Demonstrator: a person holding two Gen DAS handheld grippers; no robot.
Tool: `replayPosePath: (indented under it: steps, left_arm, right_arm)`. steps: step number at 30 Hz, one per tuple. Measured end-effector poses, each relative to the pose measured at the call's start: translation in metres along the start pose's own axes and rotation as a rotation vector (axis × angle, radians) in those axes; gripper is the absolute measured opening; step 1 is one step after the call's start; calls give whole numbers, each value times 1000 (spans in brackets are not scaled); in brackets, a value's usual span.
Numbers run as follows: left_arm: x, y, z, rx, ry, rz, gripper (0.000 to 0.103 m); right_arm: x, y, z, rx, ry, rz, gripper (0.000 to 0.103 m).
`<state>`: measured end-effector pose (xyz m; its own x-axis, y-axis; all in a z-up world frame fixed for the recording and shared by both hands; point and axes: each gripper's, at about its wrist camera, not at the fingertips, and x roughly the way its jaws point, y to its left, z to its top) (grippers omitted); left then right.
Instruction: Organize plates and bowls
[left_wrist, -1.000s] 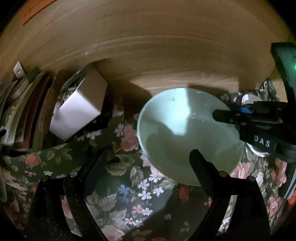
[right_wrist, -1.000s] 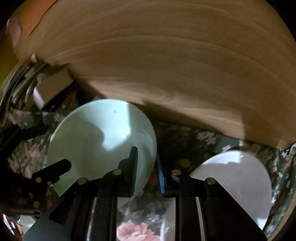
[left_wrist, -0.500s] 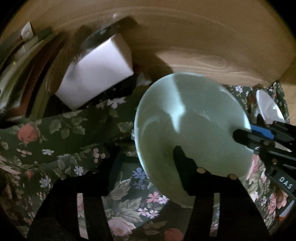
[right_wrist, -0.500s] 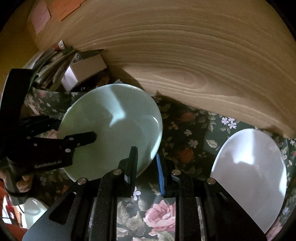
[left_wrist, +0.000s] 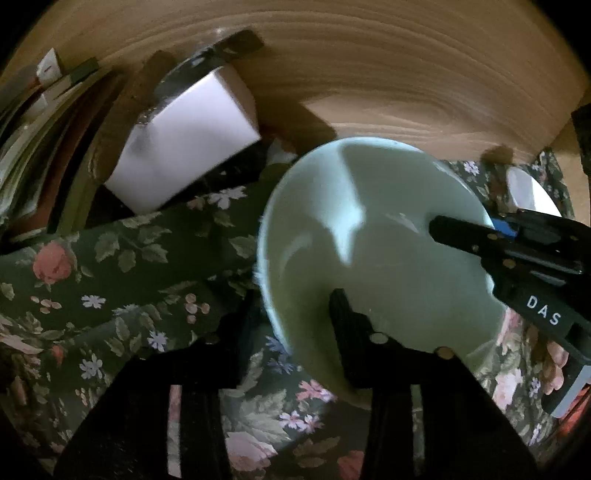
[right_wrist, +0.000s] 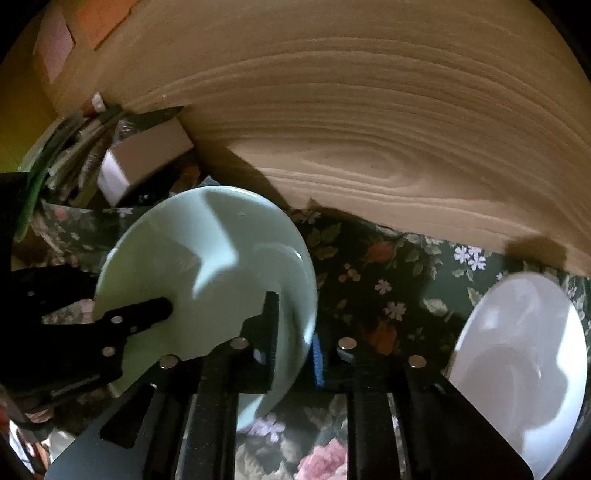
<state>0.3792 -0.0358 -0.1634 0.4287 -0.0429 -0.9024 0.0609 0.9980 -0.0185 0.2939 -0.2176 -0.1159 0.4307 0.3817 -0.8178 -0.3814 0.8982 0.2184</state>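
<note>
Bowl (left_wrist: 373, 240), pale green and glossy, sits tilted above the dark flowered cloth (left_wrist: 129, 266), close to the wooden wall (left_wrist: 369, 74) behind it. Both grippers have hold of its rim from opposite sides.

In the left wrist view, the left gripper (left_wrist: 291, 314) straddles the near left rim: one finger (left_wrist: 343, 317) lies inside the bowl, the other is dark and outside the wall. Its jaws are closing, with the rim between them, and the pads look pressed on it. From the right edge of that view the right gripper (left_wrist: 476, 236) reaches in, one finger over the inside of the bowl and a blue pad just beyond the rim.

In the right wrist view, the right gripper (right_wrist: 295, 339) is clamped tight on the bowl's (right_wrist: 207, 273) right rim, the thin edge pinched between the black finger and the blue pad. The left gripper (right_wrist: 122, 325) shows at the left, its finger lying on the bowl's inner face.

A white plate (right_wrist: 517, 362) lies on the cloth (right_wrist: 369, 280) at the far right, well apart from the bowl. A white box (left_wrist: 181, 147) and a stack of books (left_wrist: 33, 147) stand at the far left against the wall.
</note>
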Motion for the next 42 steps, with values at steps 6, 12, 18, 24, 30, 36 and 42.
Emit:
replayPosePath:
  steps: [6, 12, 18, 24, 30, 36, 42]
  left_arm:
    - [-2, -14, -6, 32, 11, 21, 34]
    - [-9, -24, -19, 77, 18, 6, 32]
    - [-15, -26, -42, 110, 17, -12, 30]
    - [-13, -21, -55, 98, 16, -21, 25]
    - [-18, -18, -45, 99, 20, -30, 24]
    - [-19, -21, -44, 97, 13, -28, 23]
    - [-35, -29, -42, 114, -44, -7, 23]
  right_arm:
    - [-30, 7, -29, -14, -21, -10, 13]
    - [-37, 4, -54, 39, 1, 18, 14]
    - [-39, 3, -67, 65, 15, 28, 18]
    - [2, 17, -48, 93, 10, 0, 19]
    - [18, 24, -44, 105, 6, 8, 19]
    - [15, 21, -45, 128, -11, 9, 13]
    - [-5, 19, -44, 136, -58, 1, 13]
